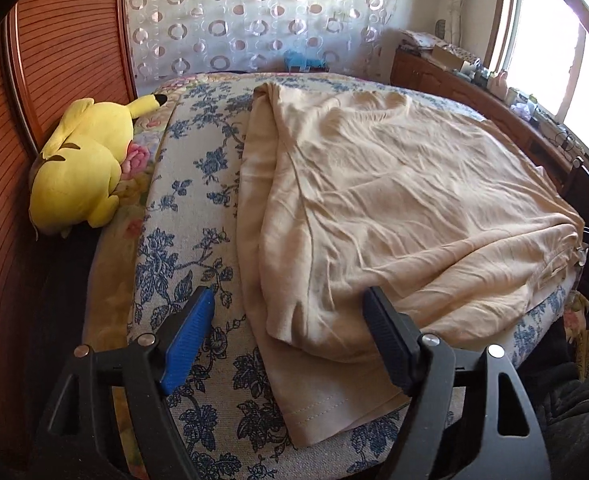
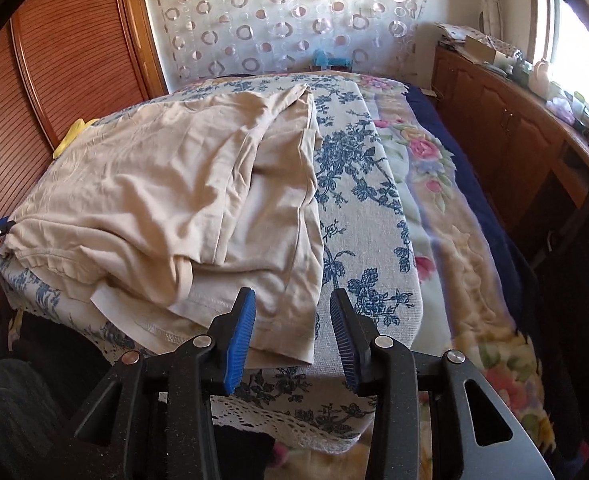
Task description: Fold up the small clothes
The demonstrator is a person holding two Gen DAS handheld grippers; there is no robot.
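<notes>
Beige T-shirt (image 1: 374, 208) lies on the blue-flowered cloth (image 1: 198, 208) over the bed, partly folded: one side is turned in over the middle, so layered hems stack at the near edge, probably ready for the next fold. Yellow plush toy (image 1: 82, 168) sits far left by the wooden headboard (image 1: 54, 40), well clear. Left gripper (image 1: 288, 304) tilts down over the shirt's near left corner, jaws wide apart, cloth under the gap but not pinched. Right gripper (image 2: 292, 308) tilts down over the near right hem, jaws partly open, holding nothing
</notes>
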